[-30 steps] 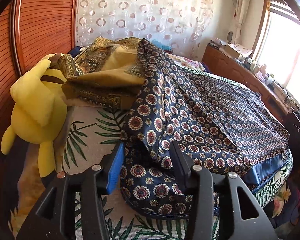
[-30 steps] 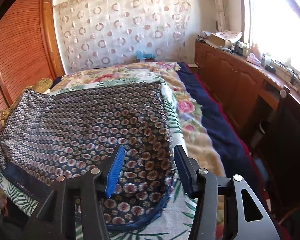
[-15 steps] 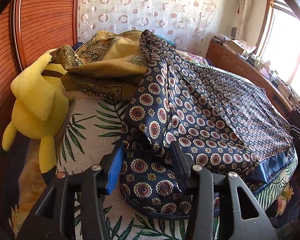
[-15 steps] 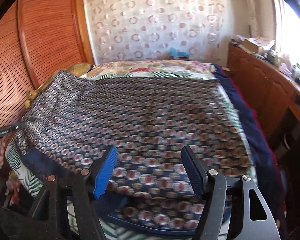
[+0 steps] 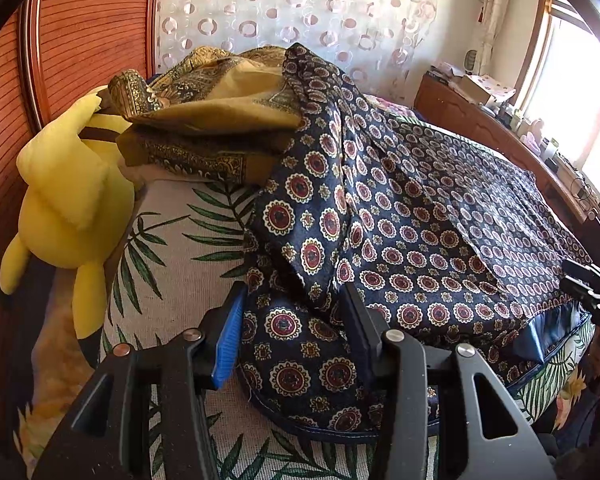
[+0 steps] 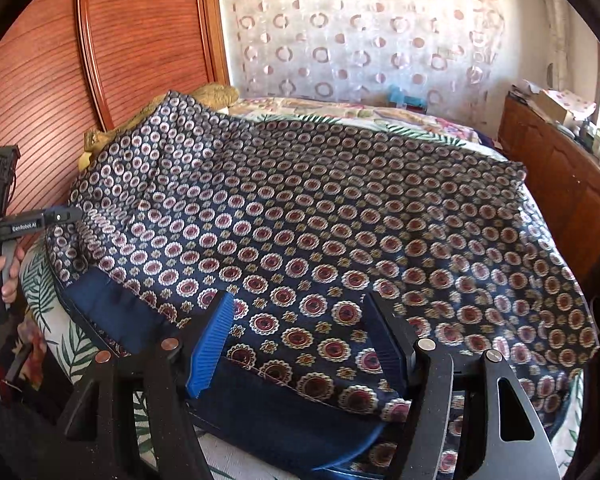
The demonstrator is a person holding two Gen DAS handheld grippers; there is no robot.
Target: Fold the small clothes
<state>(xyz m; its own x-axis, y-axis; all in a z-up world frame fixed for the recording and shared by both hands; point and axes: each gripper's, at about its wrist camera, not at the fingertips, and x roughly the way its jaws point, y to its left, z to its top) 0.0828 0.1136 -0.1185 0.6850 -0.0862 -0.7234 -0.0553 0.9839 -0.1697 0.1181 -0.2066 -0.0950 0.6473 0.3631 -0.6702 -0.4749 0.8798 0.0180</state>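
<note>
The navy medallion-print garment [image 6: 320, 220] lies spread across the bed [image 5: 172, 248], filling the centre of the right wrist view from the lower left to the right edge, with a plain blue hem band [image 6: 112, 308] turned up along its near edge. In the left wrist view the same garment runs from the lower centre to the right of the frame, and one end rises in a ridge toward the upper centre. The left gripper [image 5: 292, 320] sits at the bottom centre of its view; its jaws stand partly apart with a bunched fold of the garment between them, but whether the pads press on the cloth cannot be told. The right gripper [image 6: 300, 332] sits at the bottom centre of its view with jaws wide apart over the hem region; the pads do not press on the fabric. A folded mustard patterned cloth [image 5: 204, 120] rests at the upper left of the left wrist view, touching the garment's ridge. A yellow plush toy [image 5: 68, 200] lies at the left edge beside a wooden slatted panel [image 5: 88, 32]. A wooden cabinet [image 6: 560, 176] stands along the right side. A person's hand [image 6: 0, 272] grips a handle at the left edge of the right wrist view.
</note>
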